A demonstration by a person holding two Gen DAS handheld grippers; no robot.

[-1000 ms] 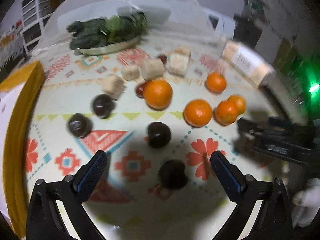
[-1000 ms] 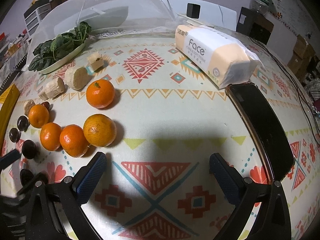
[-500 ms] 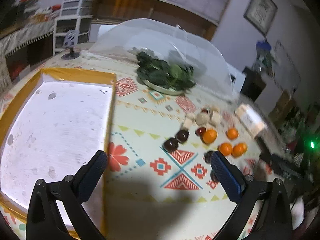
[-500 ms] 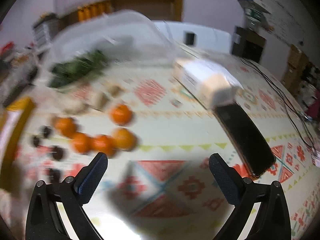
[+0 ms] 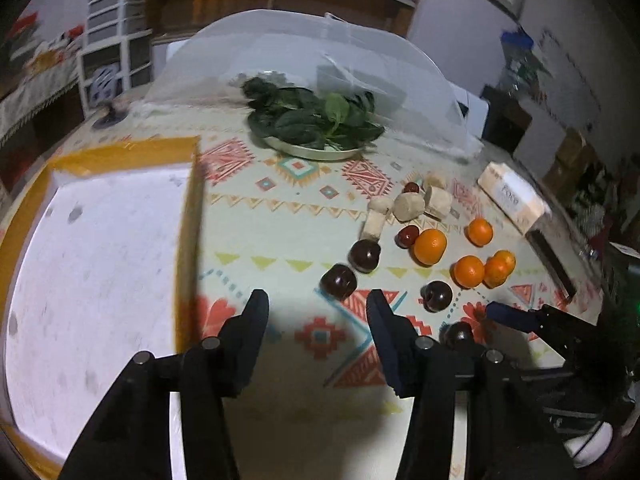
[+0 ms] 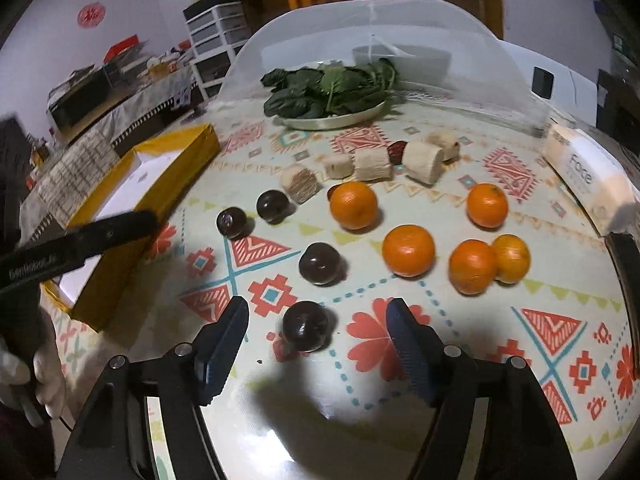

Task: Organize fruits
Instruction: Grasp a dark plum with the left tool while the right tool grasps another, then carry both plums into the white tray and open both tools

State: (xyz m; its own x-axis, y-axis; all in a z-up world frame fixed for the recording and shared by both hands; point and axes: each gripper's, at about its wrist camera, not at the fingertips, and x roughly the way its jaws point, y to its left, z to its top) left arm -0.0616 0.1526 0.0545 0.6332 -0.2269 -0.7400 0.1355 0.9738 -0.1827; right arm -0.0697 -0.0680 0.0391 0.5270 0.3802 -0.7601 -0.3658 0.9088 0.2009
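Note:
Several dark plums and oranges lie loose on the patterned tablecloth. My right gripper hangs low over the cloth with its jaws closing. The nearest plum lies between its fingers, and the pads stand clear of it on both sides. Another plum and an orange sit just beyond. My left gripper is also closing, with only bare cloth between its fingers. A plum lies just past its tips. A yellow-rimmed box with a white floor stands to its left.
At the back, a plate of spinach sits in front of a mesh food cover. Pale root chunks and red dates lie behind the fruit. A tissue pack and a dark flat slab line the right edge.
Both grippers' jaws have narrowed from wide. The left view swung to the box, then back toward the plums. The right view shifted left from the oranges to the nearest plum.

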